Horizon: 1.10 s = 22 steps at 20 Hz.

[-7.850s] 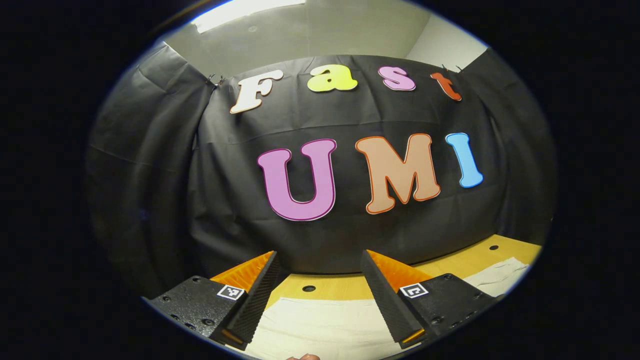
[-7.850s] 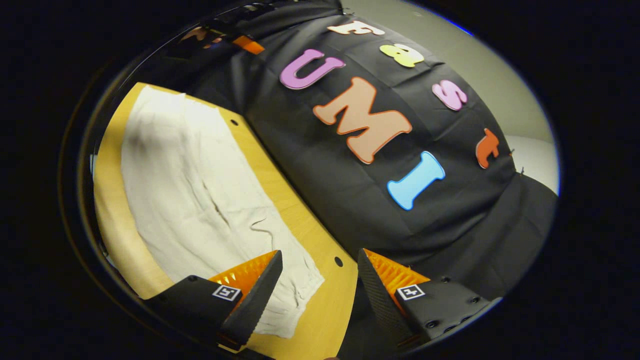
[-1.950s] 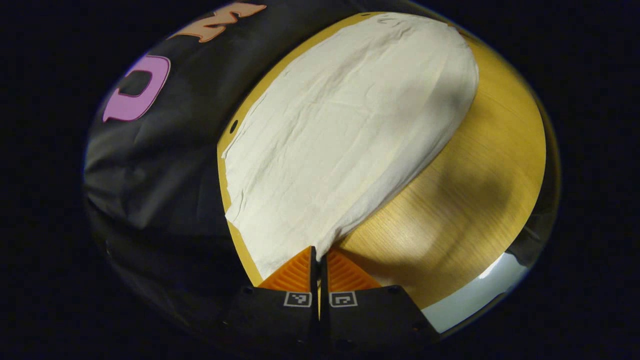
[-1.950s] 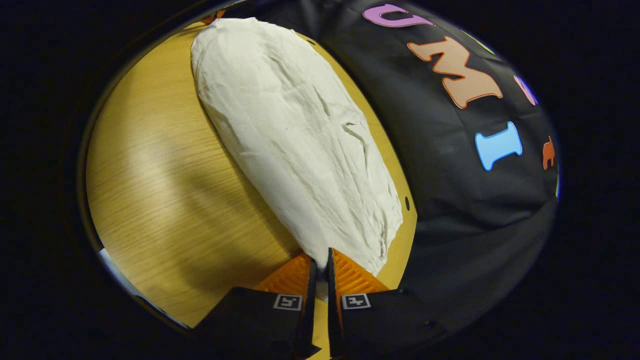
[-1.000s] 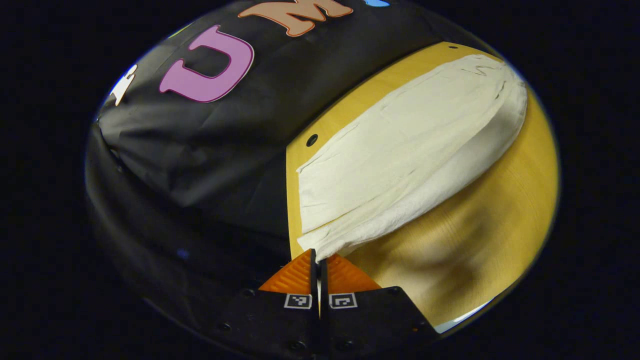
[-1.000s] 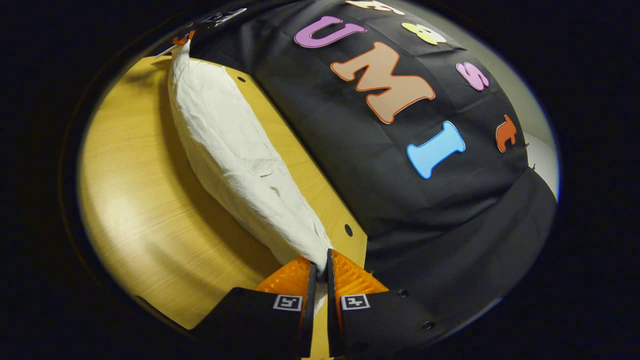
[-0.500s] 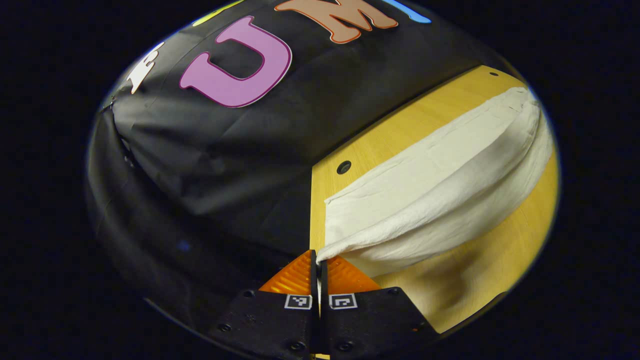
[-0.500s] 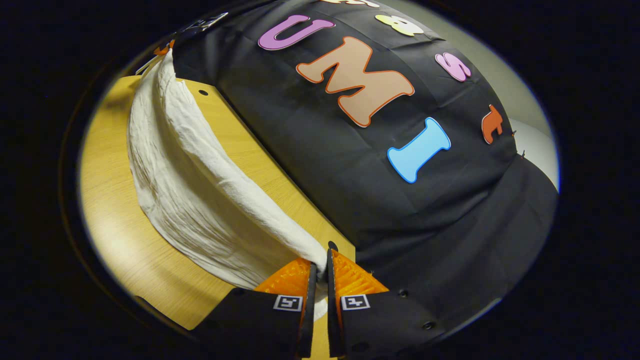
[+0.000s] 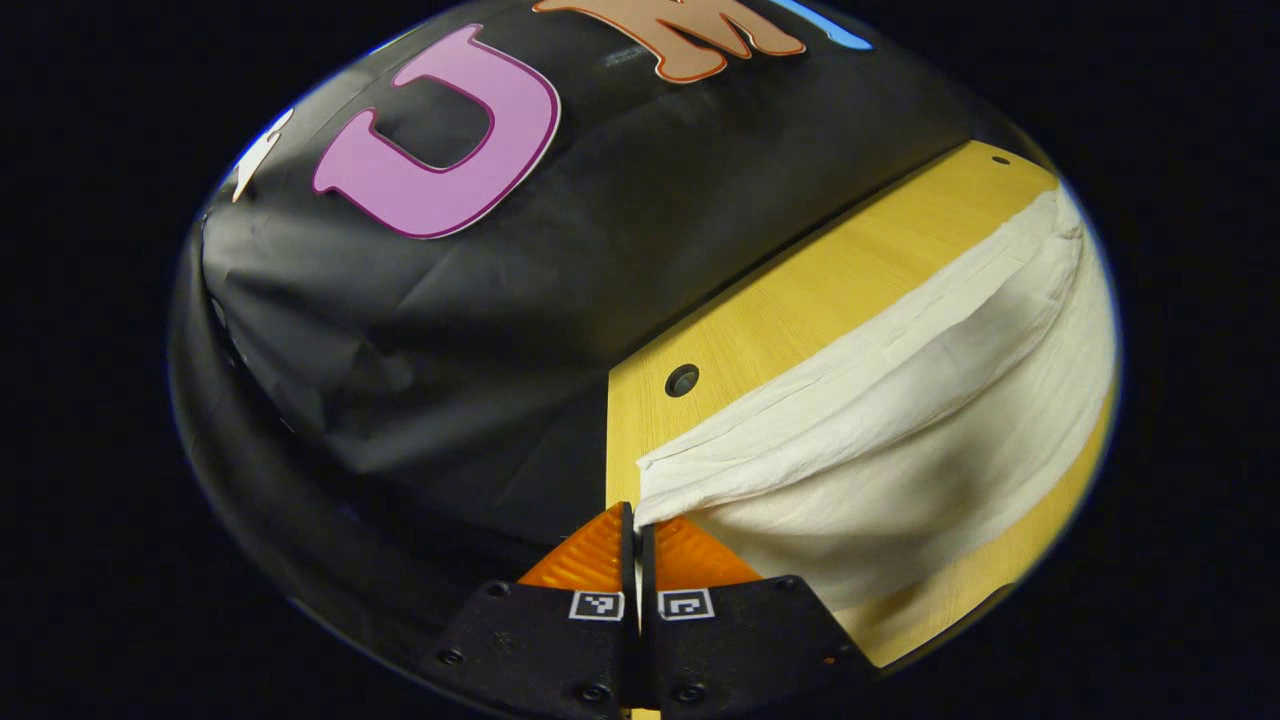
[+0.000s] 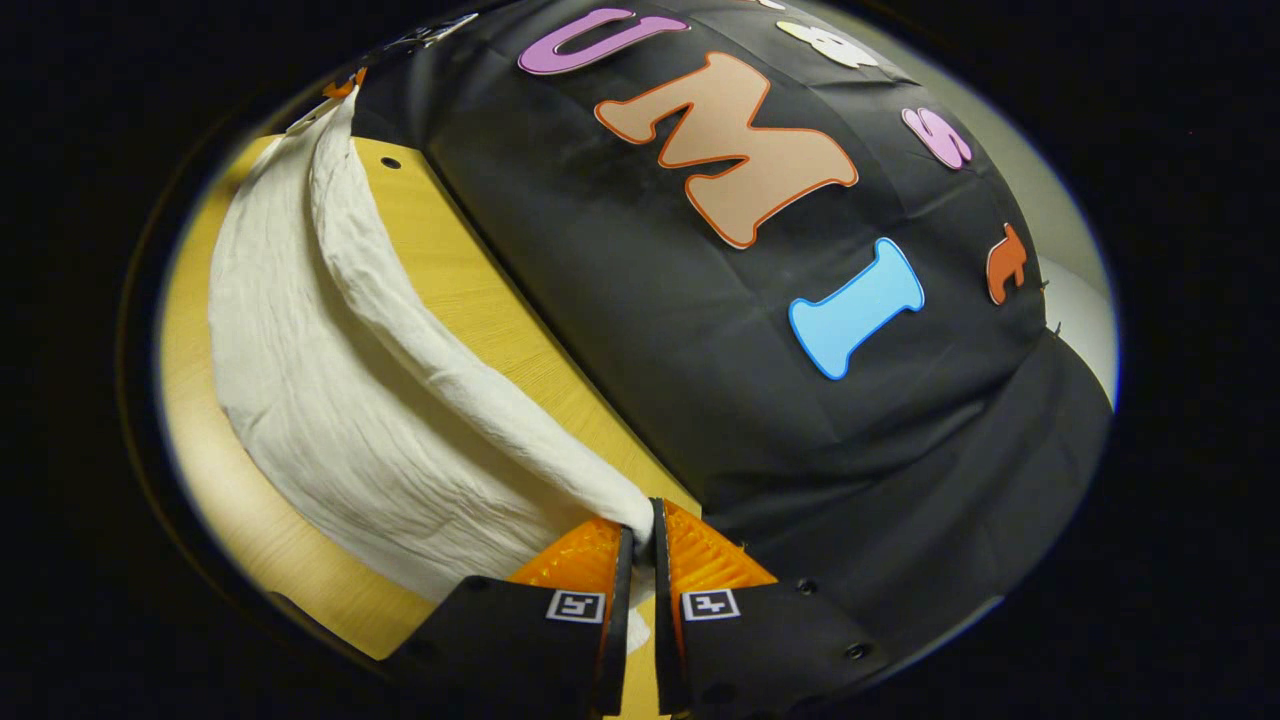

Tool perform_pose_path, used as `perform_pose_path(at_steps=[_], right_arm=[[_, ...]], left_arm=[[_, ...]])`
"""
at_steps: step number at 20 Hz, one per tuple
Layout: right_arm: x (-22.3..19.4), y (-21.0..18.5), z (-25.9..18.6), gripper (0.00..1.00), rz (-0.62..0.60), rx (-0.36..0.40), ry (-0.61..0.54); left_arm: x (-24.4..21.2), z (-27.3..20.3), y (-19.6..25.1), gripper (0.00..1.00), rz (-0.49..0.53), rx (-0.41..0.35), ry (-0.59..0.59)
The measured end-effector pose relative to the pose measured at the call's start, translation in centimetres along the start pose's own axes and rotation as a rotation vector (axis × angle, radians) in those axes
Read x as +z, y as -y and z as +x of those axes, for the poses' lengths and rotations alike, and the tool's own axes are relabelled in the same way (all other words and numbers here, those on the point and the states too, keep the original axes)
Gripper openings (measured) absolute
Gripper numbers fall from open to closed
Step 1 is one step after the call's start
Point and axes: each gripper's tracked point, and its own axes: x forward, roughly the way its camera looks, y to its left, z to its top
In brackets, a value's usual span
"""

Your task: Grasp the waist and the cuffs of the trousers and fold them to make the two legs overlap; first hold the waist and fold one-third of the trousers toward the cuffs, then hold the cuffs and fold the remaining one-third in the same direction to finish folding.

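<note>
Cream-white cloth is what both cameras are looking at: the trousers (image 9: 900, 400), one long edge lifted off a light wood table (image 9: 800, 290) and stretched between the two grippers.

In the left gripper view, the left gripper (image 9: 637, 525) has its fingers squeezed together on a corner of the trousers, with only a thin slit left between them and the fabric edge coming straight out of the pinch. From there the raised edge runs up and to the right as a folded band, and the rest of the cloth hangs below it in a soft sag down to the tabletop. A small dark hole (image 9: 682, 380) sits in the bare wood just beyond the band, near the table's edge, with the black booth cloth (image 9: 480, 330) behind it.

The right gripper view is pretty much the mirror of that. The right gripper (image 10: 640, 540) is clamped on the other end of the trousers (image 10: 330, 400), both fingers pressing on the fabric, which bunches up right at the tips. The lifted edge arcs away toward the upper left, where the far gripper (image 10: 345, 85) is a tiny blurry bit at the end of the cloth, too small to tell anything about. Under the arc the cloth drapes wrinkled onto the table (image 10: 470, 300); a strip of bare wood lies between it and the booth wall.

Can't tell which end is the waist and which is the cuffs.
</note>
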Motion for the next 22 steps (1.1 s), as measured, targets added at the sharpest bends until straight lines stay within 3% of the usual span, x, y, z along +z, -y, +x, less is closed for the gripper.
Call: perform_pose_path(at_steps=[10,13,14,15,16,17,19,20,22], right_arm=[[-4.8,-6.9,8.9,0.14,0.003,0.155,-0.164],[-5.9,-8.7,10.5,0.19,-0.01,0.171,-0.195],[-6.0,-8.9,10.4,0.22,-0.004,0.171,-0.203],[-5.9,-9.1,10.3,0.35,0.013,0.173,-0.21],[-5.5,-9.0,10.1,0.37,0.034,0.171,-0.207],[-4.7,-8.7,9.8,0.57,0.057,0.17,-0.189],[-3.7,-6.9,9.1,0.98,0.104,0.122,-0.157],[-3.0,-6.1,8.5,0.98,0.136,0.104,-0.139],[-2.3,-4.1,7.2,0.98,0.216,0.054,-0.116]], left_arm=[[-0.3,8.1,2.5,0.0,0.026,-0.052,-0.049],[-0.3,9.7,3.6,0.0,0.035,-0.059,-0.051],[-0.3,9.9,4.1,0.0,0.027,-0.077,-0.05],[-0.2,10.1,4.8,0.09,0.008,-0.101,-0.047],[-0.1,10.0,5.6,0.05,-0.019,-0.131,-0.04],[0.2,9.8,6.1,0.3,-0.043,-0.14,-0.032],[1.2,8.0,5.5,0.99,-0.092,-0.127,0.0],[2.1,6.7,5.4,0.95,-0.127,-0.115,0.029],[3.9,4.9,5.3,0.96,-0.213,-0.12,0.088]])
